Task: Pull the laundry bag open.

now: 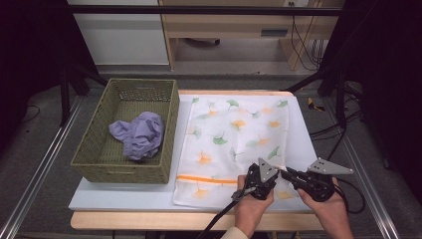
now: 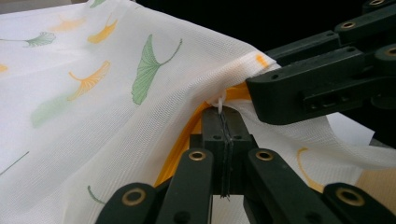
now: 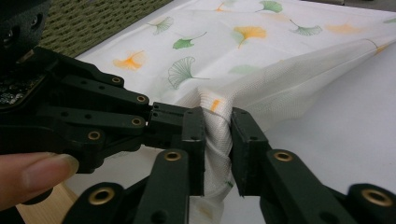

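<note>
You're at the opening step on the white mesh laundry bag printed with green and orange ginkgo leaves (image 1: 234,142), which lies flat on the pale tabletop (image 1: 124,196), right of the olive woven basket (image 1: 99,149). Both tongs sit at its near right corner, almost touching each other. Your left gripper (image 2: 224,122) has its jaws pressed fully together on the small white zipper pull (image 2: 221,100) where the orange zipper tape (image 2: 187,140) ends. Your right gripper (image 3: 218,140) is closed nearly all the way, with a bunched fold of the mesh clamped between its jaws just beside the pull (the corner is lifted slightly off the table). My read: this is the set-up for unzipping, the right anchoring the fabric and the left ready to draw. The next move would call for pulling the left gripper leftward along the near edge, following the orange tape, while the right holds its pinch steady to keep the mesh taut. The crumpled lavender garment (image 1: 139,133) sits in the basket, presumably the load for the bag. Keep the pull in line with the tape; the tab is small and could slip out.
</note>
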Tool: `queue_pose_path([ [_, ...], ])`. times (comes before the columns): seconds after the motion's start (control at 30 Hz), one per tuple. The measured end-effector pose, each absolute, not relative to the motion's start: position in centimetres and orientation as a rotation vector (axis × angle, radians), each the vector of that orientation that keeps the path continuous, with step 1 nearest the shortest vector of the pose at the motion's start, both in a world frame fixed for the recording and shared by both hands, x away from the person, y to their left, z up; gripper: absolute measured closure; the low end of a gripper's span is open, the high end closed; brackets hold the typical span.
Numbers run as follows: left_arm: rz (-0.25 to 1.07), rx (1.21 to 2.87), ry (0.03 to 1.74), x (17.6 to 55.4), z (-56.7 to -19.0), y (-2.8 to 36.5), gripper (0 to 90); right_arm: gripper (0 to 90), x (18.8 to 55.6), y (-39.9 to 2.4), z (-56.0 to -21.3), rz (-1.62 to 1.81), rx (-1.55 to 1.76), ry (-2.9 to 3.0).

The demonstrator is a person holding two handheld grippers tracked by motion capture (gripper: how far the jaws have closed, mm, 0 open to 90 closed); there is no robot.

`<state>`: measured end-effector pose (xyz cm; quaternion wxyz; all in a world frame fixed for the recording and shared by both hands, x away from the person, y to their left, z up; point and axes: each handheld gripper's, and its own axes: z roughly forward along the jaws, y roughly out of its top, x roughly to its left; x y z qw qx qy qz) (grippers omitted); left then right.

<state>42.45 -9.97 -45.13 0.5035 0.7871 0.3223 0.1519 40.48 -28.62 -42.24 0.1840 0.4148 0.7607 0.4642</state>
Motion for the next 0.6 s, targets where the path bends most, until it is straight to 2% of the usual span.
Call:
queue_pose_path([
  [0.33,0.400,1.907,0.798,41.96,-45.42,-9.96,89.6,85.6,40.26,-28.44,-42.04,1.215,1.159,2.114],
  [0.6,0.370,1.937,0.832,42.24,-45.70,-10.01,89.7,85.8,40.28,-28.87,-42.10,1.165,1.170,2.091],
])
